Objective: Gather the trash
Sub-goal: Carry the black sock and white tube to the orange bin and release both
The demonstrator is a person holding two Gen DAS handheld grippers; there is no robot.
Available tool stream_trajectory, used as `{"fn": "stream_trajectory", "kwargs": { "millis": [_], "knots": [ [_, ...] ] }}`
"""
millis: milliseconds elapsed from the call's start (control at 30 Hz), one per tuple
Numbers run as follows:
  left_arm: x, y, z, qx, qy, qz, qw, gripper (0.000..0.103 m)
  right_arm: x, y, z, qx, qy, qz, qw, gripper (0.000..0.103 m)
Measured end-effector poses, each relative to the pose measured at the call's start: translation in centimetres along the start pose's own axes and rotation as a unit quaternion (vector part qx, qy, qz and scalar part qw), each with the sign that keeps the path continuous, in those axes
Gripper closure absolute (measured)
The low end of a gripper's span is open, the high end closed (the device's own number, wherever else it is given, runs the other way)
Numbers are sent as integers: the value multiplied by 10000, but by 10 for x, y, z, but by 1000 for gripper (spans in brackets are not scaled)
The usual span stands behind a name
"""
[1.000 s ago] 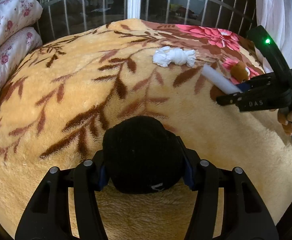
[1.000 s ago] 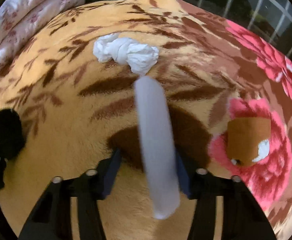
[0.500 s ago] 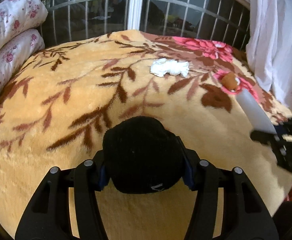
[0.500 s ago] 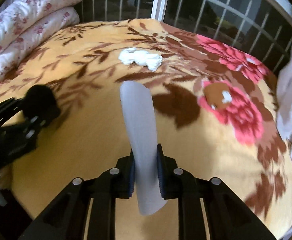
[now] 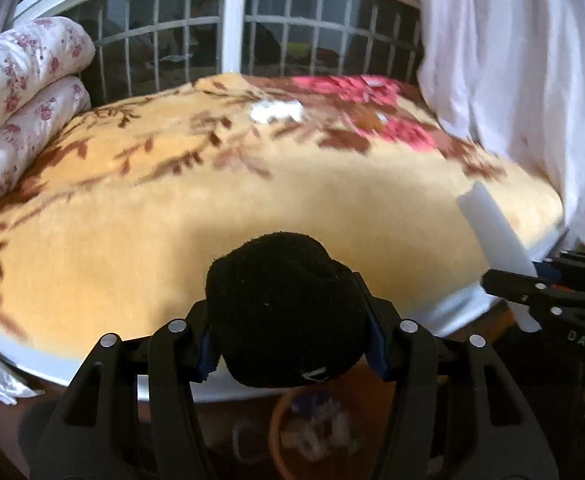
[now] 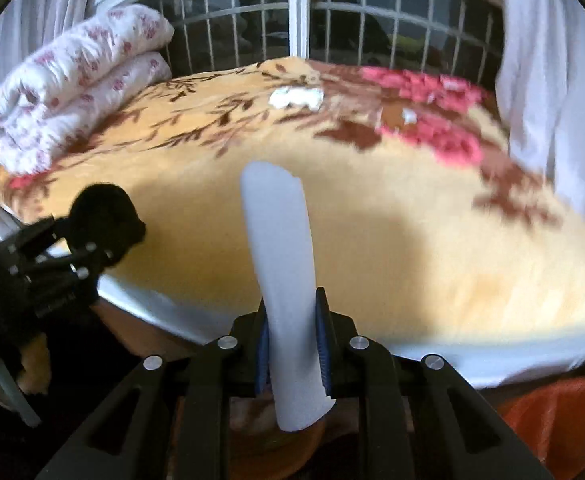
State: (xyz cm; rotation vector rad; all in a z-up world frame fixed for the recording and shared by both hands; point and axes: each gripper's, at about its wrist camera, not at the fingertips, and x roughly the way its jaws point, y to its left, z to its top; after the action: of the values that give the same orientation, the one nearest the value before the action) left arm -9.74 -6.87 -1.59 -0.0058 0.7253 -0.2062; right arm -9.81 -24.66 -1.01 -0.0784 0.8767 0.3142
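My left gripper is shut on a black fuzzy ball and holds it past the near edge of the bed, above a round brown bin on the floor. My right gripper is shut on a flattened white tube, also off the bed's near edge. The white tube also shows in the left wrist view. A crumpled white tissue and a small brown piece with a white spot lie far back on the blanket.
The bed carries a yellow blanket with brown leaves and pink flowers. Folded flowered quilts lie at its left. A barred window is behind, and a white curtain hangs at the right. An orange object sits on the floor at right.
Both grippers have pulled back from over the blanket to beyond the bed's near edge, still holding the black ball and the white tube. The floor and bin have come into view.
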Motion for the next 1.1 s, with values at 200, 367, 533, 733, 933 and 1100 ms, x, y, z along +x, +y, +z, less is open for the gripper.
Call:
{"fn": "stream_trajectory", "kwargs": {
  "millis": [200, 367, 533, 733, 933, 1100],
  "knots": [
    [5, -23, -47, 428, 583, 133, 9973, 48, 8, -5, -52, 351, 542, 106, 9979, 83],
    [24, -21, -73, 276, 1219, 50, 9921, 48, 19, -9, -75, 452, 834, 32, 9955, 82],
    [52, -15, -94, 90, 1953, -27, 9807, 48, 36, -5, -87, 452, 1133, 104, 9925, 82],
    [70, -11, -104, 40, 2345, -75, 9721, 48, 57, -4, -96, 438, 1456, 133, 9883, 82],
    [79, -6, -112, 49, 2505, -53, 9681, 48, 72, 0, -98, 386, 1633, 121, 9857, 81],
    [82, 1, -117, -3, 2623, 3, 9650, 44, 79, 1, -100, 399, 1728, 70, 9841, 70]
  ]
}}
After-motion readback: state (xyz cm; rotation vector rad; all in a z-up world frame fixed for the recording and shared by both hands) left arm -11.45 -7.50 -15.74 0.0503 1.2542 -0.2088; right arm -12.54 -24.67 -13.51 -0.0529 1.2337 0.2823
